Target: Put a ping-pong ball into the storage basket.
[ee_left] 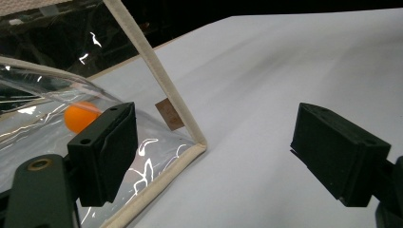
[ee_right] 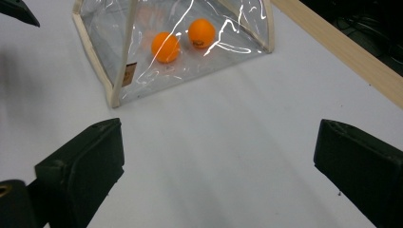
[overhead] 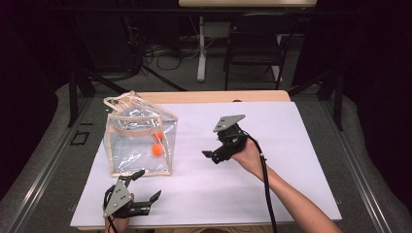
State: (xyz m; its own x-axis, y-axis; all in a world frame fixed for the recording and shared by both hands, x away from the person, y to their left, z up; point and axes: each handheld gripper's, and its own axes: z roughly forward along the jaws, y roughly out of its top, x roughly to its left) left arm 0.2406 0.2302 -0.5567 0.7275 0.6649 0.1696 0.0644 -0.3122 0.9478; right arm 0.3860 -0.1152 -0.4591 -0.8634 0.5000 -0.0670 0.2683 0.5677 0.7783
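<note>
Tabletop (overhead: pixel 272 194) — white sheet over a wooden top, taking up the middle of the high view, bare apart from one item. Clear bag (overhead: pixel 141 141) with cream fabric trim stands upright at centre-left of the high view, mouth open at the top.

Two orange balls (ee_right: pixel 166 47) lie inside the bag on its floor, close together, possibly touching — no ball shows loose on the sheet. Judgement: if the work is loading balls into the bag, that part looks finished; what may be left is handling the bag itself, closing or moving it.

Left gripper (overhead: pixel 144 185) at lower left of the high view, fingers spread wide and empty; in the left gripper view one finger (ee_left: pixel 105 151) sits in front of the bag's lower corner, whether touching I cannot tell. Right gripper (overhead: pixel 210 156) at centre of the high view, well apart from the bag, fingers open, holding nothing, aimed toward it.

Beyond the tabletop, top of the high view: a dark chair (overhead: pixel 255 43), a table leg, floor cables. Nothing lies between either gripper and the bag.
</note>
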